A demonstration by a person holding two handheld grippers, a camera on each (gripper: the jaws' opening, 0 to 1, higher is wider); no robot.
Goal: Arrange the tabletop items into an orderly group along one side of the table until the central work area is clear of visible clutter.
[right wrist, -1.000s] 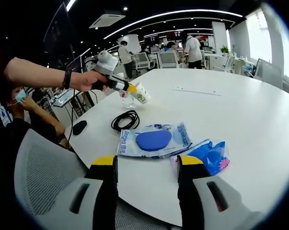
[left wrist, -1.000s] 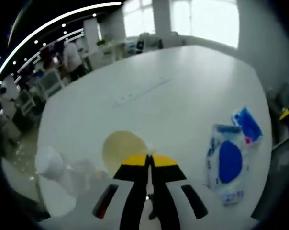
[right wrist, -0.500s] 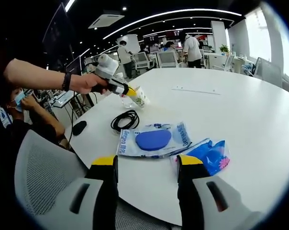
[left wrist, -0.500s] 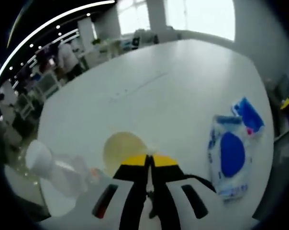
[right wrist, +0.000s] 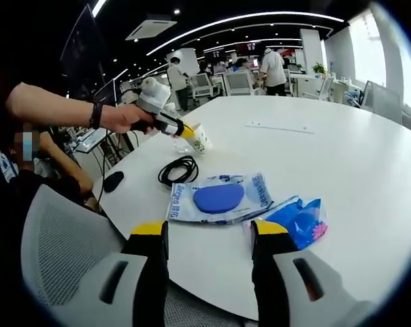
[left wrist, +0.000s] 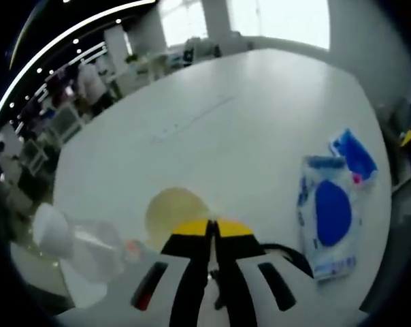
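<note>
My left gripper [left wrist: 214,226] is shut on the rim of a paper cup [left wrist: 173,212], whose pale inside faces the camera. In the right gripper view a hand holds that left gripper [right wrist: 186,127] near the table's left edge. The white, green-printed cup [right wrist: 199,138] hangs tilted just above a clear glass [right wrist: 183,144]. My right gripper [right wrist: 209,235] stands open over the near table edge, holding nothing. Ahead of it lie a clear packet with a blue oval pad [right wrist: 219,198], a blue packet [right wrist: 298,221] and a coiled black cable [right wrist: 178,170].
The white round table [right wrist: 341,157] stretches far and right. A black mouse [right wrist: 113,180] lies at its left edge, and a grey mesh chair [right wrist: 62,252] stands below. A clear bottle or glass [left wrist: 79,240] sits blurred left of the cup. People and desks are behind.
The left gripper has dropped slightly with the cup, closer to the glass, and the black cable has come into its view. The right gripper has stayed put and open.
</note>
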